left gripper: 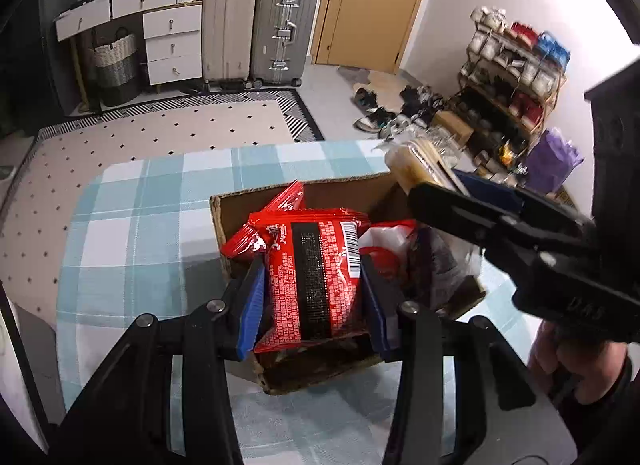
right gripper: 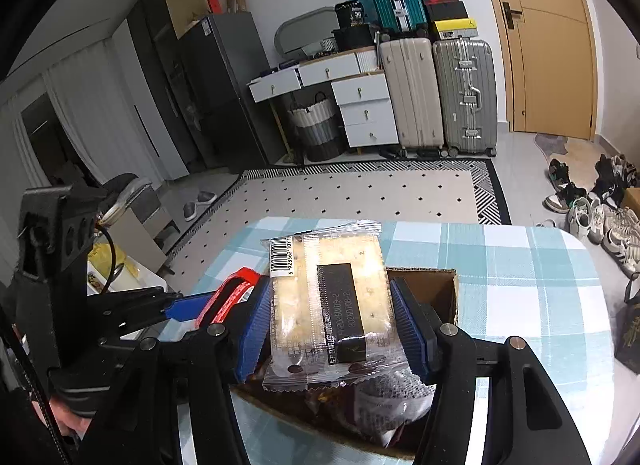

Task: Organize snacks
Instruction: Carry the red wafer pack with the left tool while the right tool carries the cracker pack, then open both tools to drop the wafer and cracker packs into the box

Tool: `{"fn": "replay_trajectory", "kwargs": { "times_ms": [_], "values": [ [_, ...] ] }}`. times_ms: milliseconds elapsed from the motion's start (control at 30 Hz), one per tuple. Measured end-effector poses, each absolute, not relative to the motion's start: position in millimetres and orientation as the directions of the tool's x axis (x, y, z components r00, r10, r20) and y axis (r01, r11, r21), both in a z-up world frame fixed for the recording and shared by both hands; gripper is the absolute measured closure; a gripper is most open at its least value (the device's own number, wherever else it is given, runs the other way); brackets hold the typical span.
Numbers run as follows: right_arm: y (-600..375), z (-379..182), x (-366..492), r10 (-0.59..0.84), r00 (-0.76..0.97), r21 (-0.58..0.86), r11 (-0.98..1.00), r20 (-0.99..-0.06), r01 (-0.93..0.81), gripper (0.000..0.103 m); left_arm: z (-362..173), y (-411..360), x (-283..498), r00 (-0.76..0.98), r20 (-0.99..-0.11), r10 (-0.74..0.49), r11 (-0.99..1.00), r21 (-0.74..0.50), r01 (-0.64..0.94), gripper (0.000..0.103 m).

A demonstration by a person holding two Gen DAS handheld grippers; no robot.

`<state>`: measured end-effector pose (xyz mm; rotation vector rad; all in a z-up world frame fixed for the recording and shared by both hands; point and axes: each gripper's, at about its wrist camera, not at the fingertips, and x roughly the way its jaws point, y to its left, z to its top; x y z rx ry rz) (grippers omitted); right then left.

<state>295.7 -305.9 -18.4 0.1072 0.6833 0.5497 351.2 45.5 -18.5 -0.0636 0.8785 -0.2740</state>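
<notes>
My left gripper [left gripper: 314,297] is shut on a red snack packet [left gripper: 316,277] and holds it upright over the open cardboard box [left gripper: 218,217] on the checked tablecloth. More red and white packets [left gripper: 384,241] lie in the box. My right gripper [right gripper: 328,329] is shut on a clear packet of pale biscuits [right gripper: 332,305] with a black label, held over the same box [right gripper: 436,285]. In the left wrist view the right gripper [left gripper: 440,181] reaches in from the right with the biscuit packet [left gripper: 416,161]. The left gripper [right gripper: 208,305] shows at the left of the right wrist view.
The table's blue-and-white checked cloth [left gripper: 140,225] surrounds the box. Beyond lie a dotted rug [right gripper: 360,193], suitcases [right gripper: 464,97], white drawers [right gripper: 360,105], a shoe rack [left gripper: 512,77] and loose shoes [right gripper: 592,209] on the floor.
</notes>
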Motion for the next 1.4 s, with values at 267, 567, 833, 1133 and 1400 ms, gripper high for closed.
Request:
{"fn": "replay_trajectory", "kwargs": {
  "times_ms": [267,567,833,1133,1400],
  "values": [
    [-299.6,-36.9,312.3,0.502,0.619,0.253,0.857,-0.604,-0.449,0.044,-36.1,43.3,360.5,0.58,-0.766,-0.278,0.958,-0.176,0.227,0.062],
    [-296.4,-42.6,313.7,0.508,0.607,0.242,0.85,-0.611,-0.469,0.039,-46.9,43.4,364.4,0.558,-0.776,-0.293,0.953,-0.191,0.235,0.044],
    [-325.8,-23.6,296.7,0.52,0.655,0.295,0.853,-0.548,-0.43,0.036,-34.5,50.0,348.5,0.597,-0.756,-0.269,0.96,-0.163,0.226,0.033],
    [-340.9,4.4,258.7,0.538,0.681,0.287,0.842,-0.497,-0.456,0.033,-8.4,47.6,313.4,0.655,-0.72,-0.229,0.971,-0.115,0.212,0.032],
    [-346.1,24.5,204.6,0.542,0.726,0.235,0.84,-0.424,-0.49,0.033,17.5,47.8,274.7,0.708,-0.676,-0.205,0.977,-0.097,0.191,0.028]
  ]
}}
